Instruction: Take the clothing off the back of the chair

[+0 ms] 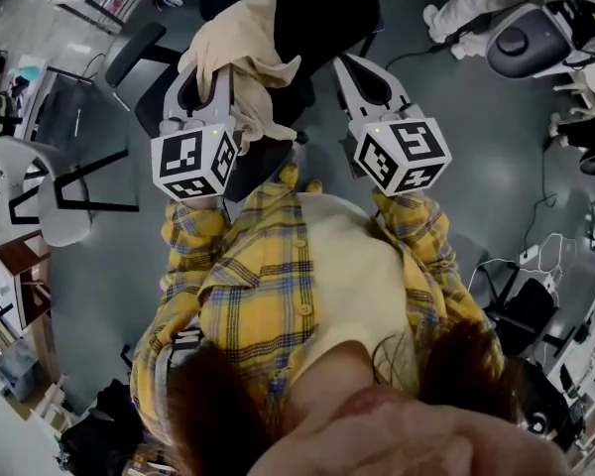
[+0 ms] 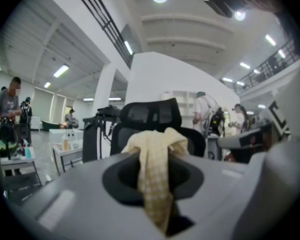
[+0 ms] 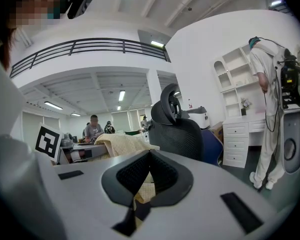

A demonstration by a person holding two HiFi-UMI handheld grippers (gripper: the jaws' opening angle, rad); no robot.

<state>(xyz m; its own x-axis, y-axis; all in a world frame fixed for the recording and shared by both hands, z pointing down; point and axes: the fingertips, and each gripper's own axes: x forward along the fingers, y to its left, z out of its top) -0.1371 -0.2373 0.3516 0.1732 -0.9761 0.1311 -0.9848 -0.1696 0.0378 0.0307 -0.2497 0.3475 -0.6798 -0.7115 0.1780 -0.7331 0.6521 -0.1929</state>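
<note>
Clothing (image 1: 240,48), a cream checked garment, is bunched at about 11 o'clock in the head view and hangs from the left gripper (image 1: 210,79). The left gripper view shows those jaws closed narrow on a fold of it, with the cloth running down between them and a loose tail drooping below. In that view the bundle sits in front of the black chair (image 1: 322,13), which lies at 12 o'clock in the head view. The headrest and backrest show bare behind the cloth. From the right gripper view the garment lies off at 9 o'clock of the backrest, apparently apart from it, though I cannot tell whether the hanging tail brushes the seat.

At 1 o'clock of the head view the right gripper (image 3: 150,156) is just beside the chair. Its jaws are drawn together at the tips and pinch nothing that I can see.

My reading is that the lift off the backrest is essentially done and the step in hand is carrying the garment clear. The next move calls for a steady left-hand grip while drawing the bundle back towards 6 o'clock, away from the chair. The tail must not snag on the armrest, so the right gripper may need to open and gather it.
</note>
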